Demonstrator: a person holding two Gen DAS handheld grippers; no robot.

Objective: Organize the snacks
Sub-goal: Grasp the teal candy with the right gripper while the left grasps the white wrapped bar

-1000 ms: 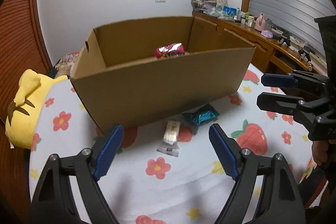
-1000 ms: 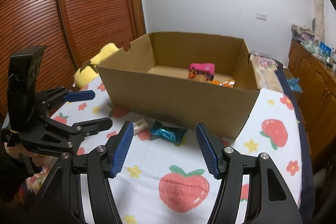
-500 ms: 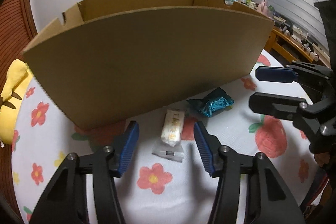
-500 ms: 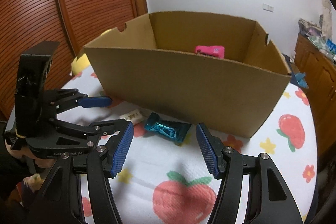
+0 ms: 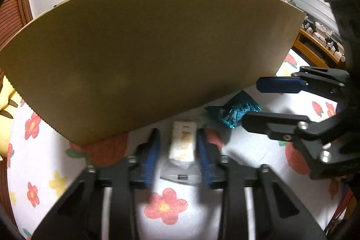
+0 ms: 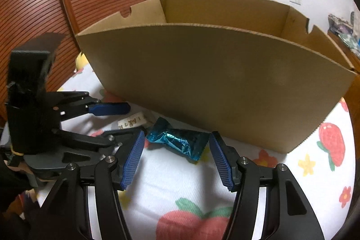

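A yellow plush toy [image 5: 5, 91] peeks out past the left end of the cardboard box [image 5: 144, 55], which stands on a white cloth [image 5: 112, 213] printed with flowers and strawberries and serves here as the landmark for everything else. Just in front of the box's near wall, toward its left half, lies a white snack packet [image 5: 183, 143] with its long axis running roughly toward the box, one short end nearly at the foot of the wall and its clear crimped end pointing away from it. The left gripper [image 5: 178, 147] has come down over this packet and its jaws have just been closing: the blue pads [image 5: 151, 154] now flank the packet's long sides very narrowly, and the blur leaves it unclear whether they actually press on it. To the right of the packet, also just in front of the box wall, lies a teal foil snack [image 6: 177, 142], its long axis running along the wall rather than toward it, with the twisted ends pointing left and right. The right gripper [image 6: 176, 158] sits low in front of the box around this foil snack, its fingers [image 6: 132, 161] held moderately wide on either side of it, clear of the wrapper at both ends, so nothing is gripped. From the right wrist view the box is open at the top.
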